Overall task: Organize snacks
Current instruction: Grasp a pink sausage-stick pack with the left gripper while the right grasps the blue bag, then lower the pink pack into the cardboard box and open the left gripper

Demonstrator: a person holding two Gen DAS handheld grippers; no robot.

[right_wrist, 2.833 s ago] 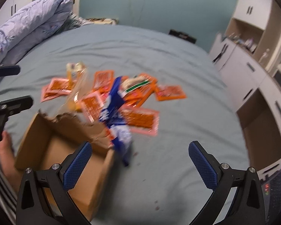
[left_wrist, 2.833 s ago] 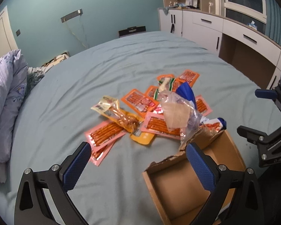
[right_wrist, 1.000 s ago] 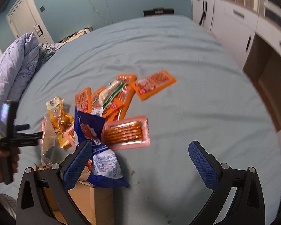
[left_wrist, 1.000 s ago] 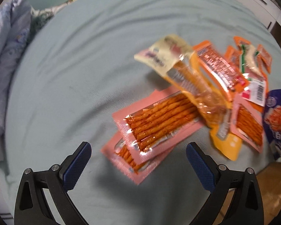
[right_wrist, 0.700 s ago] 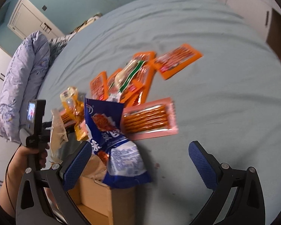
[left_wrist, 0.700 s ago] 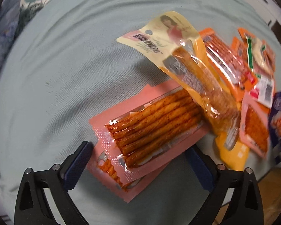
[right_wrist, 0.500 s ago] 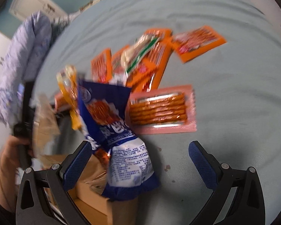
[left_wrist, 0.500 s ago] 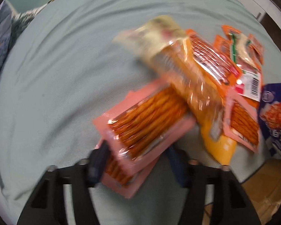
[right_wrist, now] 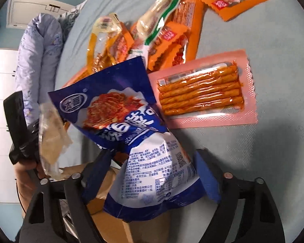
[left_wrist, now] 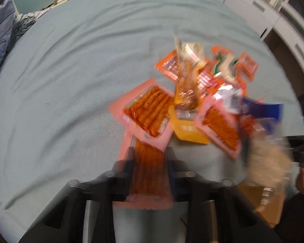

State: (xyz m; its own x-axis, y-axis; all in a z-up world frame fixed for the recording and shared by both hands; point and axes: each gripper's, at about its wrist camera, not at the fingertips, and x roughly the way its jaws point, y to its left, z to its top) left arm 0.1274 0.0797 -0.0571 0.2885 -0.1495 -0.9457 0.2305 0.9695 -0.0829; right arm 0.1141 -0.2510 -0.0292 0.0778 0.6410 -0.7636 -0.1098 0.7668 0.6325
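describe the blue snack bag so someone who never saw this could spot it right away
On the pale blue bed sheet lies a heap of orange and pink snack packets beside a brown cardboard box. The glossy blue and white plastic bag leans over the box's edge, between the right gripper's closing jaws. It is the only blue, puffy packet.

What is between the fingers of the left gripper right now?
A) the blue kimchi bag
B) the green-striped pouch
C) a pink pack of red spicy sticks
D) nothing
C: in the left wrist view the left gripper is shut on the pink pack of red spicy sticks, while the blue kimchi bag sits at the right gripper, whose fingers are closing around it.
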